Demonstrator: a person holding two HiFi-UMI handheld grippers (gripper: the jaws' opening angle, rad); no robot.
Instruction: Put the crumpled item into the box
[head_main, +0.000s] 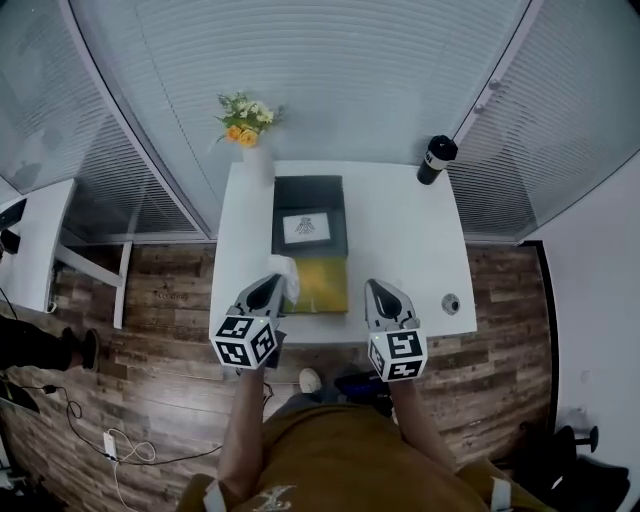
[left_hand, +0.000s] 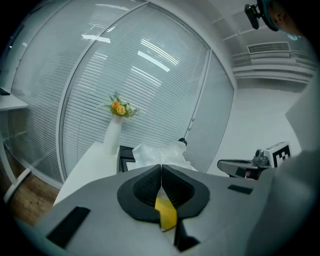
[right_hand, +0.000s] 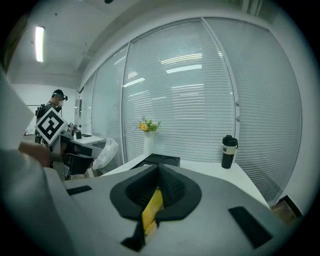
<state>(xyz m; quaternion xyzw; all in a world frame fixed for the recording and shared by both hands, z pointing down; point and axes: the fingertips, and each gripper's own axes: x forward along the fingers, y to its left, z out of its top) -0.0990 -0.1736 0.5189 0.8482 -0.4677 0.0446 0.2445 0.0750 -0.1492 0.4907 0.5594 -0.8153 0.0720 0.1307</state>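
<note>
- Head view: the left gripper (head_main: 273, 290) held the crumpled white item (head_main: 287, 272) over the left edge of the box (head_main: 322, 288) on the white table (head_main: 410, 245). The right gripper (head_main: 383, 298) hung just beside the box.
- Left gripper view: the jaws were pinched on the crumpled white item.
- Right gripper view: the jaws were closed and empty.

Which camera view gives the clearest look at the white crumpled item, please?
The left gripper view: the crumpled item bulges close-up beyond the left gripper's shut jaws. The head view shows it small at the box's edge; the right gripper view, small at far left.
</note>
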